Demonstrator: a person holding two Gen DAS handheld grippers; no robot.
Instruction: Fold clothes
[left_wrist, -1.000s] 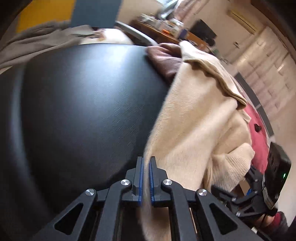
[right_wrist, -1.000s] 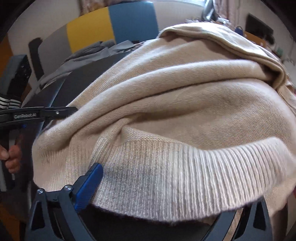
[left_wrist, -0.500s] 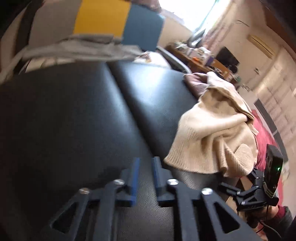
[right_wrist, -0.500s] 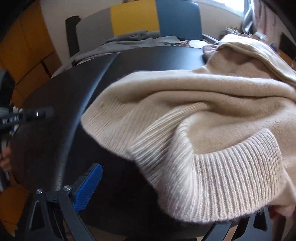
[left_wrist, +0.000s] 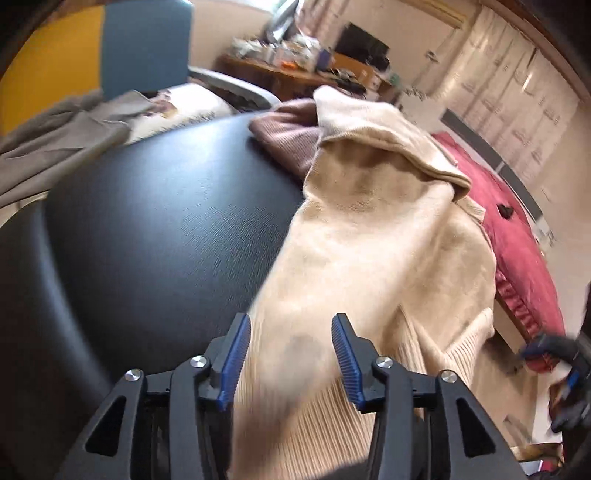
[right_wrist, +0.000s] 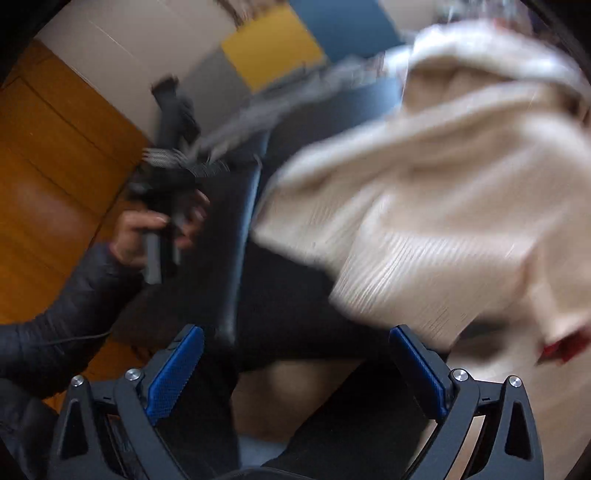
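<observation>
The cream knit sweater (left_wrist: 373, 236) lies crumpled and unfolded at the right edge of the black padded table (left_wrist: 155, 221), part of it over a brown knit garment (left_wrist: 288, 136) and its ribbed hem hanging off the near edge. The left gripper (left_wrist: 290, 354) has its jaws opening, with sweater fabric between the blue pads but not pinched; the right gripper (right_wrist: 295, 373) stands wide apart and empty below the table's edge. Judged from this, folding has barely begun: the sweater must yet be spread flat, and a grey garment (left_wrist: 55, 147) at the table's far side is waiting.

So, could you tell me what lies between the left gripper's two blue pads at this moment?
In the left wrist view, the left gripper has the ribbed end of the cream sweater running between its opening jaws; the pads stand clear of the knit.
</observation>
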